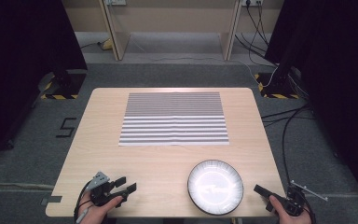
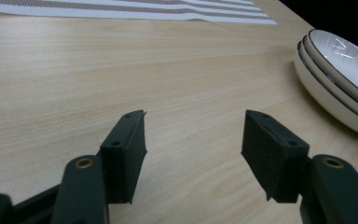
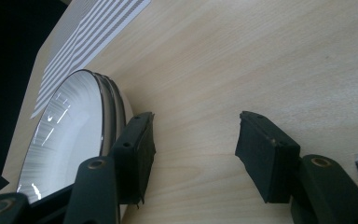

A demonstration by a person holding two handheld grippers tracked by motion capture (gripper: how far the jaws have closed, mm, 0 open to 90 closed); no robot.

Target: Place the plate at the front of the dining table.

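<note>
Resting at the near left of the table (image 1: 168, 161), the left gripper (image 1: 123, 185) has its jaws wide apart, holding nothing. At the near right edge, the right gripper (image 1: 262, 191) is spread apart too, just beside the stacked plates (image 1: 215, 186). Far behind lies a striped mat (image 1: 174, 118).

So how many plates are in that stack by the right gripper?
3, going by the rims in the left gripper view: top plate, middle plate, bottom plate, nested in one stack on the table near its front edge. More may be hidden inside the stack.
</note>
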